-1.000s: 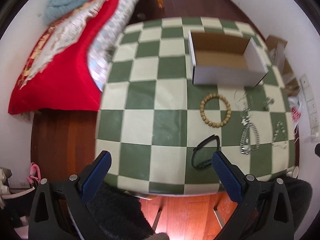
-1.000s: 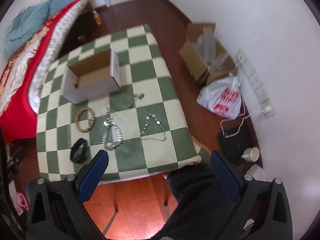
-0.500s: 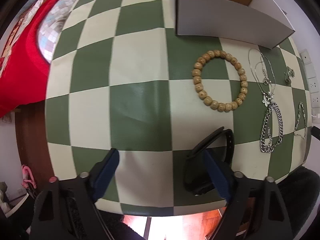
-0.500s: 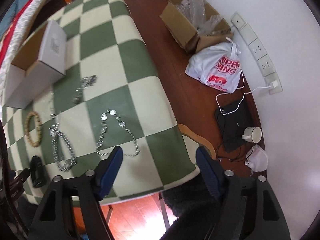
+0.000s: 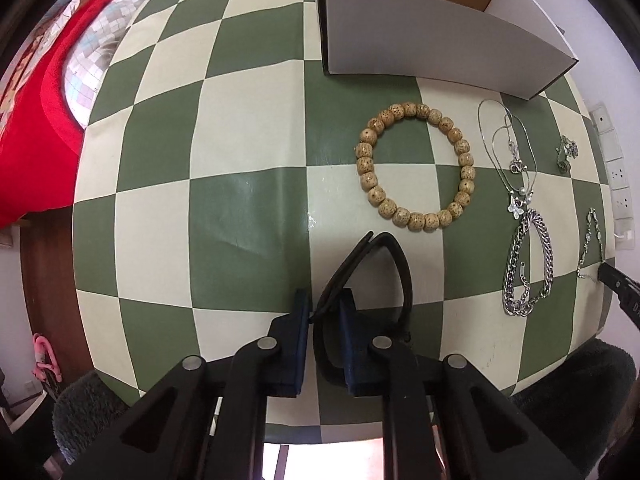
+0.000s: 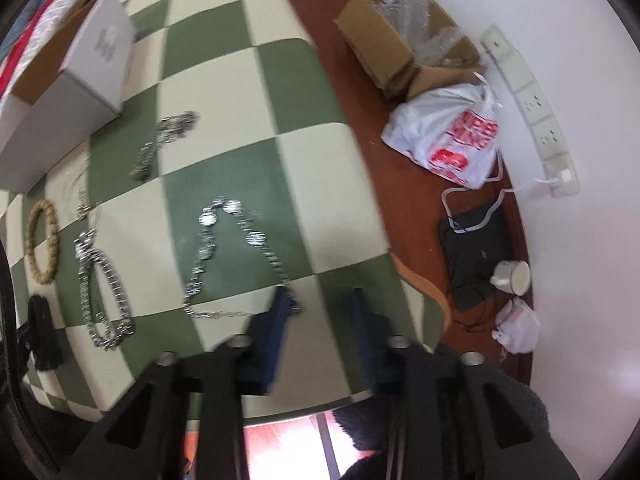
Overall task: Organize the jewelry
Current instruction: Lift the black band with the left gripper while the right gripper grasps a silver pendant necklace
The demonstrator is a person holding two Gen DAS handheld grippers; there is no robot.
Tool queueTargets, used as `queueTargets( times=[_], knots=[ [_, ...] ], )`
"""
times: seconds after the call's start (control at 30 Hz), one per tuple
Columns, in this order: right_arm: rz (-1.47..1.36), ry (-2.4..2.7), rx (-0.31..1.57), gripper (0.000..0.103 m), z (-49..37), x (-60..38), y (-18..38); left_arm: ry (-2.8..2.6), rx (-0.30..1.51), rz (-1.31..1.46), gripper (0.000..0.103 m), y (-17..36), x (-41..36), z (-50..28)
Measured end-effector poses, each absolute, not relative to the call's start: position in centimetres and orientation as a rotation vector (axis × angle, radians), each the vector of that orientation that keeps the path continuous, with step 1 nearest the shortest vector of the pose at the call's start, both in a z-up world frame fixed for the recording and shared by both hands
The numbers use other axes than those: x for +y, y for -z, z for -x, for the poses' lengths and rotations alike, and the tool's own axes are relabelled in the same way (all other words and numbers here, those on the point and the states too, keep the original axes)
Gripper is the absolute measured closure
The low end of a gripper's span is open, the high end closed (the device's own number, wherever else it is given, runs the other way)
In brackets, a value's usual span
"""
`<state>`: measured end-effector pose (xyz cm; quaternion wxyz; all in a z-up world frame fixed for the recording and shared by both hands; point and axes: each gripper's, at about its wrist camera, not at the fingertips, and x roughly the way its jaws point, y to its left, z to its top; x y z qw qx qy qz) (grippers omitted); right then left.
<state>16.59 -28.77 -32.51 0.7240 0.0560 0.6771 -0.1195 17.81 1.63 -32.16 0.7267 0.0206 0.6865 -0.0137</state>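
Observation:
On the green-and-cream chequered table [image 5: 248, 220] lies a black band [image 5: 400, 256]. My left gripper [image 5: 324, 310] points down, its jaws closing, and the pads pinch the band's left strap. Beyond it lie a wooden bead bracelet [image 5: 416, 111], a thin pendant necklace [image 5: 516, 208], a silver curb chain [image 5: 547, 256] and a small silver piece [image 5: 566, 154]. An open white box [image 5: 420, 52] stands at the back. My right gripper [image 6: 320, 306] is blurred and its jaws are closing but stand apart. The end of the coin chain [image 6: 256, 238] sits just inside its left finger.
The table's near edge runs just below both grippers. Red bedding [image 5: 36, 100] lies left of the table. On the floor to the right are a cardboard box [image 6: 400, 48], a white plastic bag [image 6: 452, 136], a power strip [image 6: 528, 108] and a cup [image 6: 512, 276].
Both grippers came down close to the table and narrowed their jaws. The left one now pinches the black band's strap; the right one has reached the coin chain's near end.

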Motion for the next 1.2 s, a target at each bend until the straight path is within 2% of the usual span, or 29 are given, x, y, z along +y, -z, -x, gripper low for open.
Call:
queueTargets(
  times=[0.03, 0.17, 0.2, 0.33, 0.5, 1.2],
  knots=[
    [-0.113, 0.249, 1.488, 0.097, -16.6, -28.4, 32.5, 0.027, 1.510, -0.039, 0.093, 32.0, 1.8, -17.6],
    [-0.072, 0.255, 1.469, 0.099, -16.6, -27.3, 32.4, 0.015, 1.472, -0.030, 0.098, 30.5, 2.5, -16.3],
    [-0.103, 0.252, 1.464, 0.103, -16.5, -27.5, 32.2, 0.013, 1.458, -0.030, 0.098, 29.9, 2.8, -15.9],
    [-0.192, 0.239, 1.406, 0.103, -15.9, -28.3, 29.9, 0.019, 1.422, -0.005, 0.098, 26.8, 3.2, -16.3],
    [-0.253, 0.199, 1.321, 0.103, -15.4, -28.6, 25.6, 0.022, 1.370, 0.023, 0.098, 25.4, 3.2, -16.8],
    [-0.197, 0.089, 1.092, 0.103, -18.2, -25.2, 12.5, 0.021, 1.144, 0.025, 0.098, 14.5, -2.6, -24.4]
  ],
)
